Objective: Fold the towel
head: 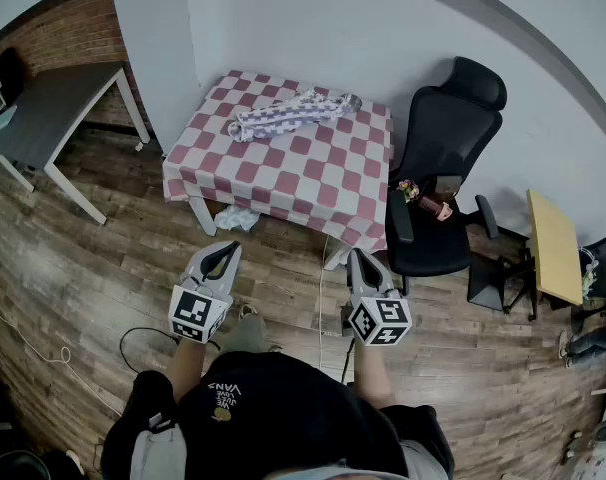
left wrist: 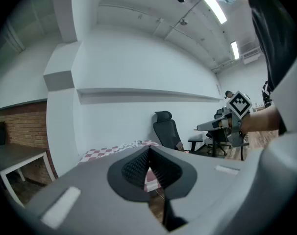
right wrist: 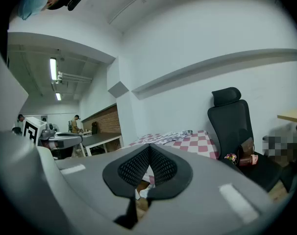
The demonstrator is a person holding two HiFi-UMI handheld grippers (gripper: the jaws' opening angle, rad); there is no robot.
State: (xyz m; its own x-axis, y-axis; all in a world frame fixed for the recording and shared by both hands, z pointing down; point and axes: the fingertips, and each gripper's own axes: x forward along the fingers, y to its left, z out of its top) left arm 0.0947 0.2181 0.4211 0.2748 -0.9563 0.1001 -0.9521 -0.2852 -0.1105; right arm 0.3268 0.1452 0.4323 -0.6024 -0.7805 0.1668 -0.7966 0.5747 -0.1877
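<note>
The tabletop (head: 283, 173) (draped in a checked cloth) stands well ahead, with the towel (head: 288, 114) bunched near its far edge, not yet folded. The left gripper (head: 221, 255) and right gripper (head: 362, 260) are both clenched empty, so all the folding remains.

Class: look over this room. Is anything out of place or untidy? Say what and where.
The towel lies bunched in a long heap at the far side of the table. A white crumpled thing lies on the floor under its near edge. Small items sit on the chair.
</note>
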